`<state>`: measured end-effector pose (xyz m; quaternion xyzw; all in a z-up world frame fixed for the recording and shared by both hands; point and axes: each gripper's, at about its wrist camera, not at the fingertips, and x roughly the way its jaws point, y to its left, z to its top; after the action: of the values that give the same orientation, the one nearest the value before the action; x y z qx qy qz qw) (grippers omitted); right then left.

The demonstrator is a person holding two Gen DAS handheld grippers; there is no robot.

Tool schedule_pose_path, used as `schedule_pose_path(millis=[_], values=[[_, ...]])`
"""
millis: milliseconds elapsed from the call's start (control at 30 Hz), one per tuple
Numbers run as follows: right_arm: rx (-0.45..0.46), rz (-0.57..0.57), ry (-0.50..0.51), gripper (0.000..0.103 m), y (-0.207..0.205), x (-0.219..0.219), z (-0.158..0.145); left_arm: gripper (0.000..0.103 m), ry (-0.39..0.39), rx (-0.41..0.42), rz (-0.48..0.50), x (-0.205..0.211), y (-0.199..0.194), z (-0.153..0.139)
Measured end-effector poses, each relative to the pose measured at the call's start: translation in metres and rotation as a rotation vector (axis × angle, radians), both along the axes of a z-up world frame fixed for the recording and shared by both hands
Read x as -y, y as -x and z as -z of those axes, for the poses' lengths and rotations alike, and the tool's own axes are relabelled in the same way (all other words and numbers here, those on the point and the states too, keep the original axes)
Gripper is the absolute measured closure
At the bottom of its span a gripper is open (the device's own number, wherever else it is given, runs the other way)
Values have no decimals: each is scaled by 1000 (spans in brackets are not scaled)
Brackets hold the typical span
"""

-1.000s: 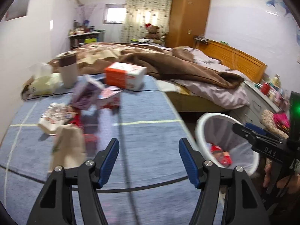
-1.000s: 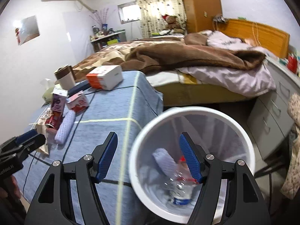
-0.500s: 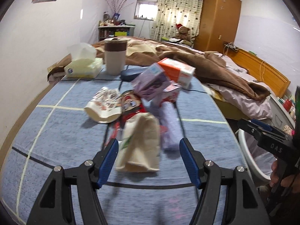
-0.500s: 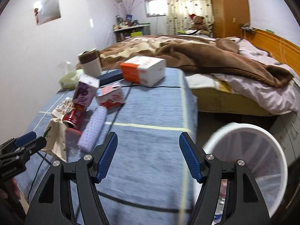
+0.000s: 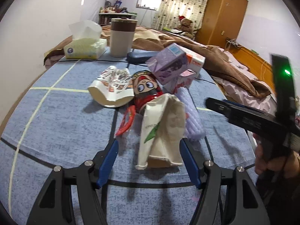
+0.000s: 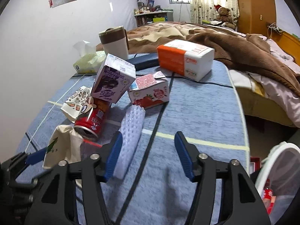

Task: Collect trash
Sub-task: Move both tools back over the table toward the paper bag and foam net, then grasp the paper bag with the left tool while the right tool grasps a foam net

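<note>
A pile of trash lies on the blue cloth table (image 5: 56, 123). My left gripper (image 5: 149, 159) is open around a crushed beige paper cup (image 5: 161, 131), its left pad clear of it. Behind the cup are a red can (image 5: 146, 91), a crushed patterned cup (image 5: 112, 88), a purple carton (image 5: 168, 65) and a lilac bubble-wrap roll (image 5: 191, 116). My right gripper (image 6: 148, 157) is closing, and the lilac roll (image 6: 131, 131) lies against its left finger, not pinched. The red can (image 6: 91, 120) and a strawberry carton (image 6: 150, 90) lie just beyond. The white bin (image 6: 277, 168) stands low at the right.
At the back of the table stand a brown-and-white mug (image 5: 121, 35), a tissue pack (image 5: 84, 46), a dark blue case (image 6: 144, 61) and an orange-and-white box (image 6: 185, 58). A black cable (image 6: 155, 123) runs across the cloth. An unmade bed (image 6: 225, 41) lies beyond the table.
Both views have swung left from the white bin to the trash pile. The left gripper came up around the beige cup. The right gripper's jaws have narrowed beside the lilac roll.
</note>
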<state>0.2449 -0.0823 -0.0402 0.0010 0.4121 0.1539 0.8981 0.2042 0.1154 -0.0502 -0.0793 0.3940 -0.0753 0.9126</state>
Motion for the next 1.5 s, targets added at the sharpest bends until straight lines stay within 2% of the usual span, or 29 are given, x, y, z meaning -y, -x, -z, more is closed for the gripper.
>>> schedule_pose_path(millis=[200,333,500,600,633,800,867,967,1067,1500], values=[[-40,-17,-22,51,-18,-10,7,34,-3,-35,2,-1,-7,10],[-68,-33,-22,55,-26,-16,14,35,35,-38,-2,-7,-9,12],[-94,-51,-60,66,-30,-18,19,57,83,-54,7,-13,-13,15],[-103,-61,-71,74,-31,-20,21,62,122,-75,20,-14,-16,19],[-104,-68,-72,77,-30,-21,21,62,134,-78,21,-15,-16,20],[-103,-79,-76,83,-32,-24,22,62,151,-93,26,-13,-21,23],[-105,-76,-90,90,-33,-22,22,62,156,-95,26,-13,-23,23],[-101,-79,-90,92,-32,-19,21,63,149,-89,22,-11,-21,22],[-93,-85,-93,93,-29,-18,19,71,154,-84,30,-9,-20,21],[-36,-37,-121,95,-7,3,4,78,109,-14,-17,-8,-7,4]])
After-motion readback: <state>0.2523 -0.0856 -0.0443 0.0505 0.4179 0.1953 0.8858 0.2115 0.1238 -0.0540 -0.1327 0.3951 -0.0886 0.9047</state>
